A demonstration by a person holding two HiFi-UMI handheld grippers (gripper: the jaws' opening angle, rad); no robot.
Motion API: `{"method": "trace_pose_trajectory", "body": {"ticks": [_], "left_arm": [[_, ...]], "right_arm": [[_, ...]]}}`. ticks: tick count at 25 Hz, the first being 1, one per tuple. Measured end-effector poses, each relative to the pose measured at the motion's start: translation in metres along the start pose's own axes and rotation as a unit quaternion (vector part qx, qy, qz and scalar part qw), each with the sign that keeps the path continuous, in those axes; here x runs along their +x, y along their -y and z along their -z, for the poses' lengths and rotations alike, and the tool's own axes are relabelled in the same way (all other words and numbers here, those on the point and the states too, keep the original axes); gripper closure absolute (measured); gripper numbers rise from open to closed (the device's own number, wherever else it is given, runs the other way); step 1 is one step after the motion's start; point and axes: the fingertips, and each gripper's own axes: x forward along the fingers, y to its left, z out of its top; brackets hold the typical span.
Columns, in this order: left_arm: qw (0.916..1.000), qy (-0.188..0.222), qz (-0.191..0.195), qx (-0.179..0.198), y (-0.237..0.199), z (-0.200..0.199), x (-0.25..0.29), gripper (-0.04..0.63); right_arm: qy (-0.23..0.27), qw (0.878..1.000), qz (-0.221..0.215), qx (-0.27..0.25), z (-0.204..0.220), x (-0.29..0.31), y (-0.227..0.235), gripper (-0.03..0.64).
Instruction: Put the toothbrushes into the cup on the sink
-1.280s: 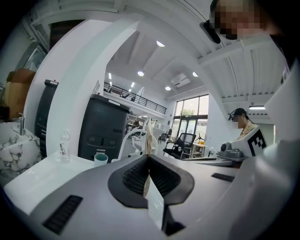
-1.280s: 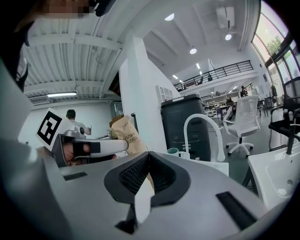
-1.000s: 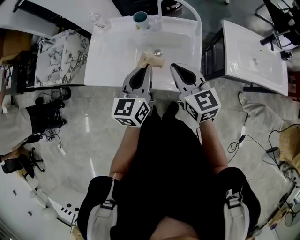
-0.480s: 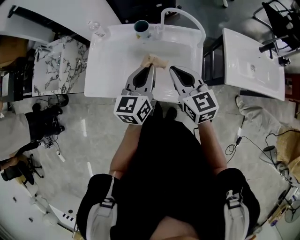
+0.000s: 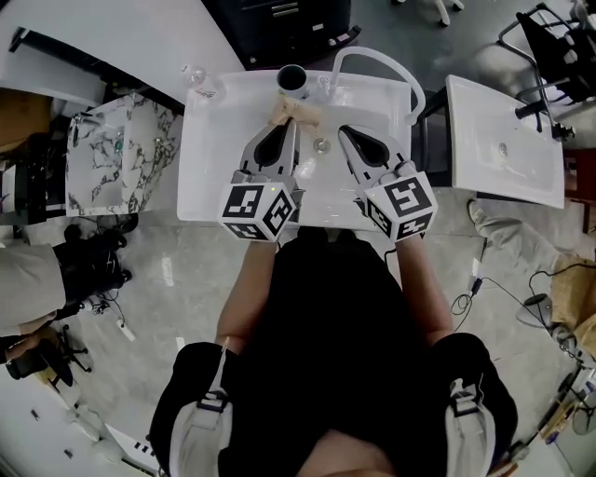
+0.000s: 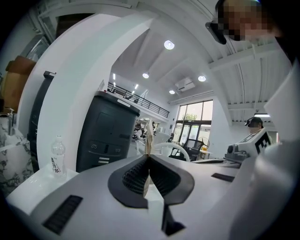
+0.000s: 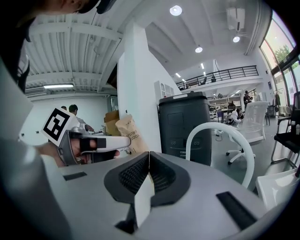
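Observation:
A dark-rimmed cup (image 5: 292,79) stands on the back edge of the white sink (image 5: 209,149), left of the faucet. My left gripper (image 5: 292,124) is shut on a tan paper toothbrush packet (image 5: 295,111) that sticks out over the basin just short of the cup. In the left gripper view the packet (image 6: 147,133) shows edge-on, rising from the closed left gripper (image 6: 148,155). My right gripper (image 5: 346,133) hovers over the basin to the right, shut with nothing in it. The right gripper view shows its jaws (image 7: 149,153) closed, with the packet (image 7: 130,136) off to the left.
A white arched faucet (image 5: 377,58) curves over the sink's back right, and the drain (image 5: 321,144) lies between the grippers. A small clear bottle (image 5: 196,79) stands at the back left corner. A dark cabinet (image 5: 289,28) is behind, a marble slab (image 5: 116,154) left, a second sink (image 5: 507,140) right.
Both grippers have moved forward over the basin. The packet in the left gripper has gone from near the drain to just in front of the cup.

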Motion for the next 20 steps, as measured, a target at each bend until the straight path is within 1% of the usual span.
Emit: {"method": "trace_pose_trajectory", "body": {"ticks": [5, 11, 20], "left_arm": [[1.0000, -0.002, 0.008, -0.005, -0.029, -0.007, 0.016, 0.580], [0.9997, -0.010, 0.019, -0.013, -0.052, -0.006, 0.032, 0.580], [0.9998, -0.010, 0.003, -0.014, -0.077, -0.012, 0.055, 0.578]], "right_arm": [[-0.004, 1.000, 0.019, 0.001, -0.004, 0.021, 0.004, 0.586], [-0.012, 0.999, 0.048, 0.013, 0.000, 0.035, 0.011, 0.586], [-0.017, 0.998, 0.061, 0.025, 0.000, 0.049, 0.025, 0.586]]}}
